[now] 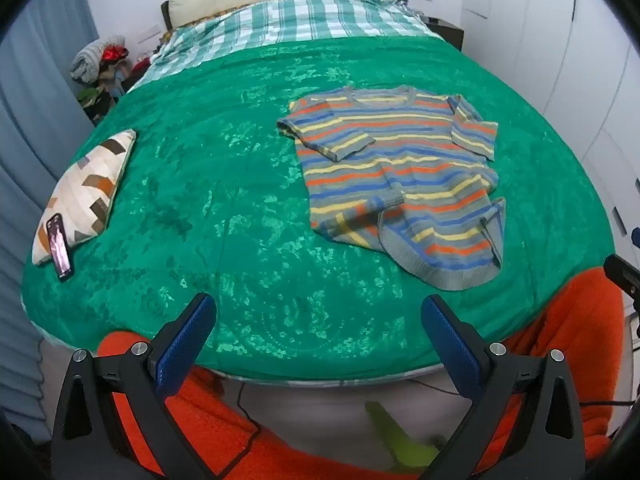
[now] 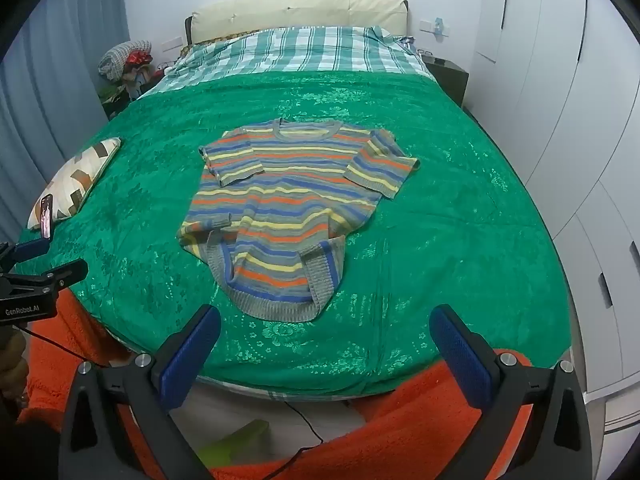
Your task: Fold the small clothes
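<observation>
Green patterned bedding (image 2: pixel 460 216) is being spread over a bed whose far end is being covered by a checked sheet (image 2: pixel 304 52) below a cream headboard (image 2: pixel 300 10); white wardrobe doors (image 2: pixel 560 100) are being shown along the right wall. A striped sweater (image 2: pixel 288 204) is being laid flat on the bedding, neck toward the headboard, sleeves folded in over the body and the hem partly turned up.

Both tongs are being held wide apart with nothing between their blue pads. The right gripper (image 2: pixel 326 354) is being held above the near edge of the bed, and the sweater is being seen just beyond and between its fingers, its hem close to the left finger but apart from it. The left gripper (image 1: pixel 318 342) is likewise being held over the near edge, and the sweater (image 1: pixel 396 176) is being seen ahead and to the right, nearer its right finger, untouched.

A patterned cushion (image 1: pixel 86 192) with a phone (image 1: pixel 60 246) leaning on it is being kept at the left edge, well apart from the sweater.
</observation>
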